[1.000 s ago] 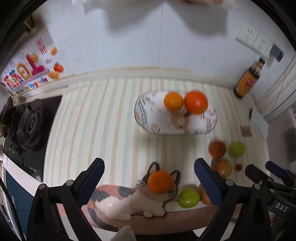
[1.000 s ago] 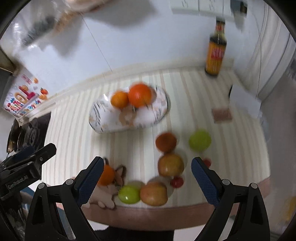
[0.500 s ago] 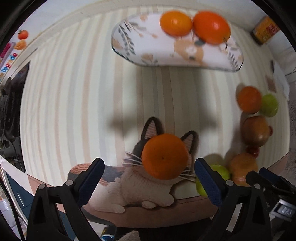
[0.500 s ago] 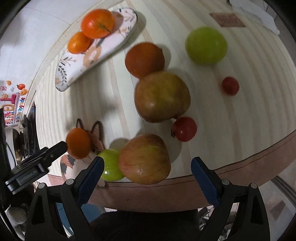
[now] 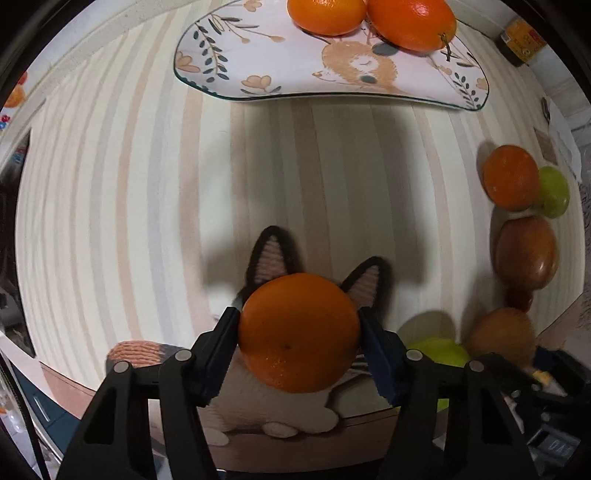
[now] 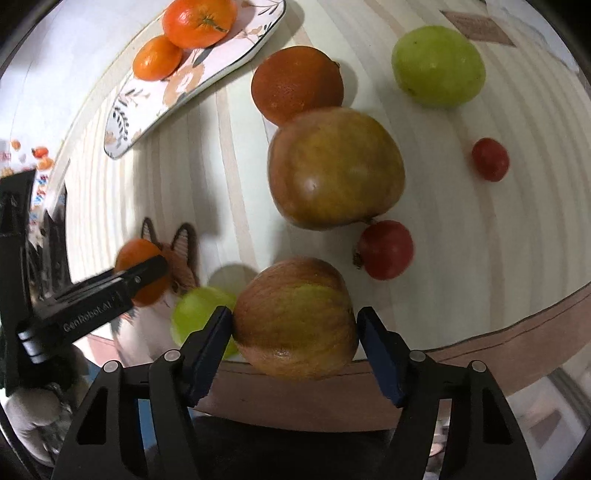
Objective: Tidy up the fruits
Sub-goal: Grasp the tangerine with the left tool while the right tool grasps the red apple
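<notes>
Left wrist view: the left hand-held gripper points straight down at a round orange mandarin resting on a crocheted cat-shaped mat at the near edge of the striped bench. Its jaws have just been closing and both blue pads now press the fruit's sides, pinching it squarely across its widest part. That looks like a grip meant for carrying it to the oval floral-print plate farther back, where two other oranges already sit together, suggesting sorting by kind.

Right wrist view: the right hand-held gripper straddles a red-and-green streaked apple lying at the bench's front edge, just beside a green round fruit. Its jaws have just been closing; the left pad touches the apple, while the right pad appears a hair off, so I judge the grip not quite seated. A larger yellow-brown apple lies beyond.
</notes>
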